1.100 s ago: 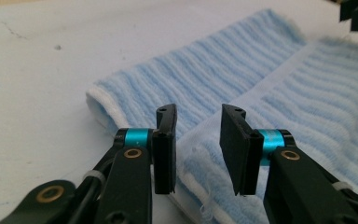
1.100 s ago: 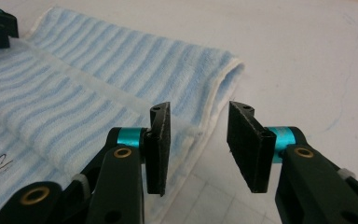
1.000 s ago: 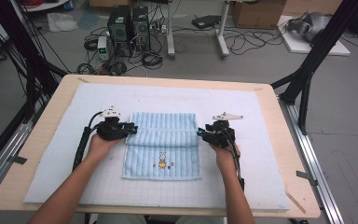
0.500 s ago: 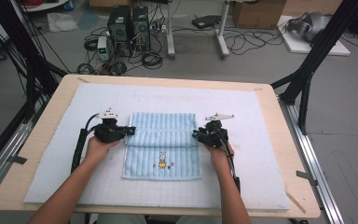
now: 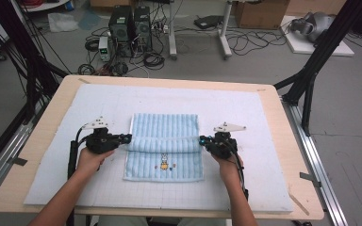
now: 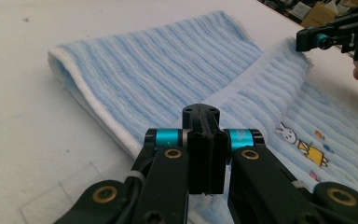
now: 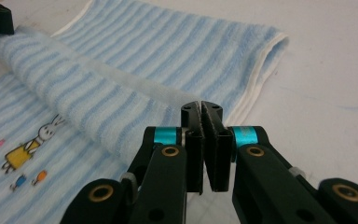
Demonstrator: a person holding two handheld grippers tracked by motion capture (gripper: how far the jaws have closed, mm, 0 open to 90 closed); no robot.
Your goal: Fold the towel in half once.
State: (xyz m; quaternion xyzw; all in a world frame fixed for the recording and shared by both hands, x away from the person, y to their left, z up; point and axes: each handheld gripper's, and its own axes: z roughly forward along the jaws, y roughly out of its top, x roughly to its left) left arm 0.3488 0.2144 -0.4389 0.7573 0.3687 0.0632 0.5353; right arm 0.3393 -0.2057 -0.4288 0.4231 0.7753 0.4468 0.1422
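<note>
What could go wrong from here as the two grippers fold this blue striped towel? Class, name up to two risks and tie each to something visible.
1. The left gripper and right gripper each pinch only a thin bit of the towel at its side edges, so an edge might slip out mid-fold.
2. The raised fold sags between them, so uneven pulling could lay it crooked across the rabbit picture.

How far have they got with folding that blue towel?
Early on. The towel lies flat on the mat, bunny print showing. In hand: the left claw and right claw have each pinched a side edge, raising a ridge across the middle. Left: carrying that fold over and flattening it.
</note>
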